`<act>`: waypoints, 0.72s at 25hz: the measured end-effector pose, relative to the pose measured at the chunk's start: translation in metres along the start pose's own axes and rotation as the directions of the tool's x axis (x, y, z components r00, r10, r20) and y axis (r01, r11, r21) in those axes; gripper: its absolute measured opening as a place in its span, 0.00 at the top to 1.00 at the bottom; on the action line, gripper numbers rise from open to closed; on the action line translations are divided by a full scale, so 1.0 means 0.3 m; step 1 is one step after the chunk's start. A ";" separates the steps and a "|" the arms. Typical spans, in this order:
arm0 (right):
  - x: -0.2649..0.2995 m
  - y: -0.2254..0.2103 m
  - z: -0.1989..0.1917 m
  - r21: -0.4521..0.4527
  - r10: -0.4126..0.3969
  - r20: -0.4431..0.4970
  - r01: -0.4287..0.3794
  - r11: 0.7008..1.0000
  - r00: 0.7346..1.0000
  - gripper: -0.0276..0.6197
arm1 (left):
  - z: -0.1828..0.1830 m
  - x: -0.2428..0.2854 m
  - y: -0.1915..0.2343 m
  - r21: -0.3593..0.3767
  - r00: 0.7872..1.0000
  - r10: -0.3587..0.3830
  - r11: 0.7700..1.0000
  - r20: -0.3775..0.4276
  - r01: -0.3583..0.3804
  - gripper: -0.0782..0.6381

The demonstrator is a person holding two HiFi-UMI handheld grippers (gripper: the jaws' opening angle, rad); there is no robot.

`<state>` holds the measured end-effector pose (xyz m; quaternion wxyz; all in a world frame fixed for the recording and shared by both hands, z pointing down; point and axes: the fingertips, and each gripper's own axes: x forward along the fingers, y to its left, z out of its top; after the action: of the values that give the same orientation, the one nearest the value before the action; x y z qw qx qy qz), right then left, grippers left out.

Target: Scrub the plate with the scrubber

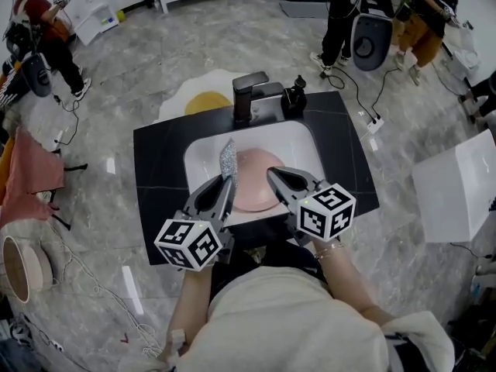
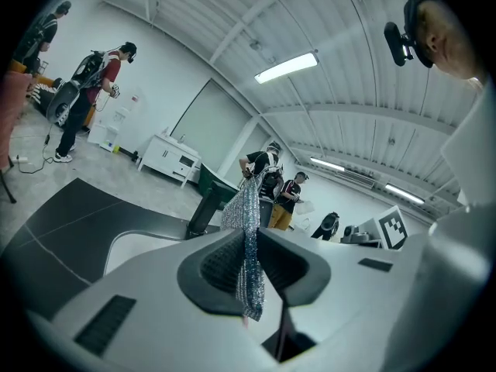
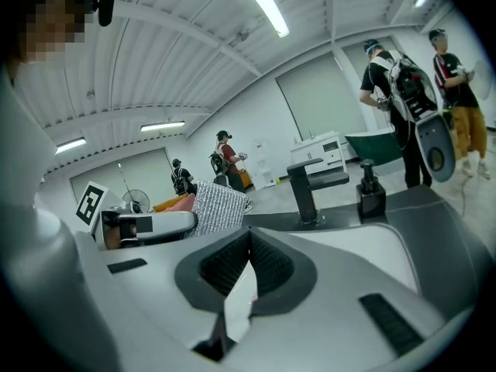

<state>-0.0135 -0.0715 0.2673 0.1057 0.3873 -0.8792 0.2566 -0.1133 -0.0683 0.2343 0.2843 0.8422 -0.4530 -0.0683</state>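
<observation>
**Holding a scrubber over a pink plate in a sink**

Seen from the head view, a person stands at a black counter [image 1: 159, 177] with a white sink [image 1: 308, 142] set into it. A pink plate [image 1: 256, 178] lies in the basin, below the faucet [image 1: 246, 95]. The plate's near edge is hidden behind the two grippers.

The left gripper [image 1: 227, 183] is clamped on a silvery mesh scrubber [image 1: 228, 158], which stands up above the jaws beside the plate's left edge (most of the pad sticks out past the fingertips). The right gripper [image 1: 273, 173] sits at the plate's right side with its jaws pressed together. Its own view shows nothing between them.

Judging from this, the scrubbing has not begun, since the scrubber looks clear of the plate. To do it well, the left gripper would need to tip forward so the pad's broad face meets the plate rather than its thin edge. The closed right gripper could brace the rim, as a loose plate will likely slide in the smooth basin.
</observation>
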 end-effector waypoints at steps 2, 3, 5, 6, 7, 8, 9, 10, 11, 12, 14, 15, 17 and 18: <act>0.007 -0.011 -0.018 0.011 -0.011 -0.018 0.011 1.000 1.000 0.95 | -0.008 0.007 0.013 -0.011 1.000 -0.003 1.000 -0.007 0.002 0.79; 0.009 -0.016 -0.027 0.014 -0.013 -0.029 0.014 1.000 0.999 0.95 | -0.014 0.009 0.021 -0.014 1.000 -0.001 1.000 -0.011 0.001 0.79; 0.009 -0.028 -0.039 0.018 -0.025 -0.041 0.026 1.000 0.999 0.95 | -0.028 0.012 0.040 -0.017 1.000 0.009 1.000 -0.023 -0.009 0.79; 0.007 -0.038 -0.040 0.018 -0.036 -0.043 0.037 0.999 0.998 0.95 | -0.035 0.014 0.050 -0.018 0.999 0.016 1.000 -0.030 -0.017 0.79; 0.004 -0.049 -0.039 0.017 -0.047 -0.044 0.048 0.999 0.998 0.95 | -0.038 0.017 0.059 -0.021 0.999 0.023 0.999 -0.035 -0.024 0.79; 0.000 -0.061 -0.036 0.018 -0.056 -0.043 0.057 0.998 0.997 0.95 | -0.040 0.020 0.066 -0.024 0.999 0.028 0.999 -0.038 -0.029 0.79; -0.004 -0.072 -0.033 0.020 -0.062 -0.043 0.062 0.998 0.997 0.95 | -0.039 0.023 0.071 -0.025 0.999 0.032 0.999 -0.040 -0.033 0.79; -0.008 -0.084 -0.031 0.023 -0.066 -0.044 0.067 0.998 0.997 0.95 | -0.038 0.028 0.074 -0.024 0.999 0.035 0.999 -0.042 -0.036 0.79; -0.013 -0.097 -0.030 0.026 -0.069 -0.047 0.070 0.997 0.996 0.95 | -0.037 0.032 0.074 -0.020 0.998 0.038 0.999 -0.043 -0.039 0.79; -0.017 -0.110 -0.030 0.029 -0.072 -0.052 0.073 0.997 0.996 0.95 | -0.034 0.037 0.074 -0.015 0.998 0.043 0.999 -0.043 -0.044 0.79; -0.018 -0.139 -0.029 0.028 -0.076 -0.068 0.078 0.997 0.995 0.95 | -0.024 0.048 0.072 -0.002 0.998 0.057 0.998 -0.037 -0.057 0.79; -0.016 -0.155 -0.027 0.024 -0.079 -0.077 0.081 0.996 0.994 0.95 | -0.020 0.055 0.072 0.006 0.997 0.063 0.998 -0.035 -0.063 0.79; -0.007 -0.192 -0.025 0.011 -0.091 -0.098 0.092 0.996 0.991 0.95 | -0.018 0.073 0.076 0.022 0.996 0.075 0.997 -0.037 -0.074 0.79; -0.002 -0.211 -0.027 0.005 -0.095 -0.112 0.096 0.995 0.989 0.95 | -0.023 0.082 0.079 0.028 0.996 0.082 0.996 -0.042 -0.081 0.79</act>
<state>0.0335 -0.1029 0.2973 0.1649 0.4147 -0.8509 0.2771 -0.1135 -0.0955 0.2563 0.2855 0.8278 -0.4818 -0.0325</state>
